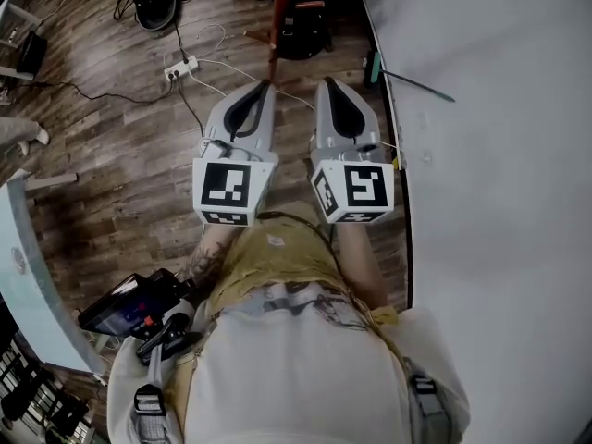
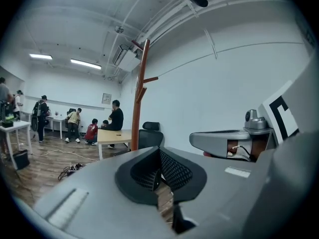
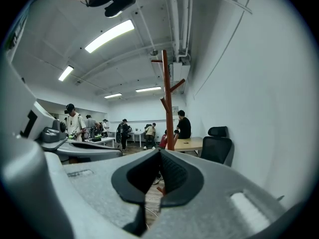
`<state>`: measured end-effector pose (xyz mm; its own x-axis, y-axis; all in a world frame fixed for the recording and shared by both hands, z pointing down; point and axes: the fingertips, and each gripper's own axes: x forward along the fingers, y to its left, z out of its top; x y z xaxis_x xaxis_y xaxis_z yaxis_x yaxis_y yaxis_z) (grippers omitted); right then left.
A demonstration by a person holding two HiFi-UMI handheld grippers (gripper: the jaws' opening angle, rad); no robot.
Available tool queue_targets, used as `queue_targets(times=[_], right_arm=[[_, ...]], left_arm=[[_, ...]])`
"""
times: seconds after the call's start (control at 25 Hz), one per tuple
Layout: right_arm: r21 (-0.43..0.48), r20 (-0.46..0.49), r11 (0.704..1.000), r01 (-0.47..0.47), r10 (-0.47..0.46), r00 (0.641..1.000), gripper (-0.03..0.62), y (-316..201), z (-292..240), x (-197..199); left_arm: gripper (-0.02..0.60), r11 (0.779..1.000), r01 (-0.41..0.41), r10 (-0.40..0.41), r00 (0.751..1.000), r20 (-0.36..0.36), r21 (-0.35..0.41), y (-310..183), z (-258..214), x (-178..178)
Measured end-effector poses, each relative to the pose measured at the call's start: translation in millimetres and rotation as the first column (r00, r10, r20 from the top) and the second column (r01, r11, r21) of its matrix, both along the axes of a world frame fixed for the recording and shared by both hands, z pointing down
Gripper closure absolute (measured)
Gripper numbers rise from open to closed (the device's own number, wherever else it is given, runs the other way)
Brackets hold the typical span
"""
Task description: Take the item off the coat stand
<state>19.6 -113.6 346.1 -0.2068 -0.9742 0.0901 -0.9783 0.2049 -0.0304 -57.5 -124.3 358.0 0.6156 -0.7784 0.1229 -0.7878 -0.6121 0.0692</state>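
The coat stand is a red-brown pole (image 1: 280, 17) with short branch pegs, standing ahead of me by the white wall. It shows in the left gripper view (image 2: 141, 93) and in the right gripper view (image 3: 168, 98). I see nothing hanging on the pegs that show. My left gripper (image 1: 263, 85) and right gripper (image 1: 329, 83) are held side by side at waist height, pointing toward the pole and well short of it. Both have their jaws closed together with nothing between them; the left gripper (image 2: 160, 151) and right gripper (image 3: 160, 153) show this in their own views.
A white wall (image 1: 499, 155) runs along my right. A power strip (image 1: 180, 67) and cables lie on the wood floor ahead left. A black office chair (image 2: 149, 133) and a wooden table (image 2: 115, 136) stand behind the stand. Several people work far back in the room.
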Motion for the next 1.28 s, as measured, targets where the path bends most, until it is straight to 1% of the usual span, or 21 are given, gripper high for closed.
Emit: queue_targets(times=[0.2,0.28,0.4,0.56,0.68,0.84,1.0,1.12,1.16,1.28], right_arm=[[-0.026,-0.012,1.0,0.001,-0.001,1.0,0.597,-35.9,15.3,-4.6],[-0.037,-0.02,0.999,0.011,-0.012,1.0,0.597,-38.2,19.4,-4.0],[-0.047,-0.027,0.998,0.029,-0.03,0.999,0.597,-40.6,25.0,0.4],[-0.074,-0.021,0.995,0.062,-0.064,0.998,0.597,-83.3,41.9,7.4],[-0.09,-0.022,0.992,0.086,-0.088,0.996,0.597,-99.5,50.8,13.3],[-0.12,-0.013,0.987,0.104,-0.106,0.994,0.597,-125.1,66.2,26.2],[-0.15,-0.003,0.982,0.115,-0.116,0.993,0.595,-165.1,85.3,35.1],[-0.186,-0.011,0.977,0.107,-0.111,0.994,0.592,-177.3,106.9,36.9],[-0.204,-0.015,0.973,0.104,-0.11,0.994,0.577,-179.6,115.8,37.6],[-0.253,-0.022,0.962,0.099,-0.108,0.994,0.565,-182.6,135.5,40.8]], left_arm=[[0.584,1.0,0.003,-0.003,1.0,0.011,-0.014,-36.3,12.8,-0.5],[0.584,1.0,0.016,-0.016,1.0,0.022,-0.021,-37.3,17.2,1.6],[0.584,0.999,0.046,-0.045,0.998,0.04,-0.023,-38.0,21.9,7.1],[0.584,0.995,0.098,-0.096,0.994,0.051,-0.035,-80.7,32.3,13.9],[0.584,0.99,0.135,-0.132,0.989,0.065,-0.044,-96.8,35.9,19.5],[0.584,0.985,0.144,-0.137,0.988,0.073,-0.094,-114.9,44.1,35.8],[0.584,0.984,0.154,-0.148,0.987,0.067,-0.092,-153.1,49.5,45.7],[0.584,0.983,0.15,-0.142,0.987,0.076,-0.103,-158.4,64.3,48.0],[0.584,0.982,0.15,-0.141,0.986,0.084,-0.112,-157.9,71.9,48.6],[0.584,0.978,0.153,-0.14,0.985,0.102,-0.141,-157.7,87.9,50.0]])
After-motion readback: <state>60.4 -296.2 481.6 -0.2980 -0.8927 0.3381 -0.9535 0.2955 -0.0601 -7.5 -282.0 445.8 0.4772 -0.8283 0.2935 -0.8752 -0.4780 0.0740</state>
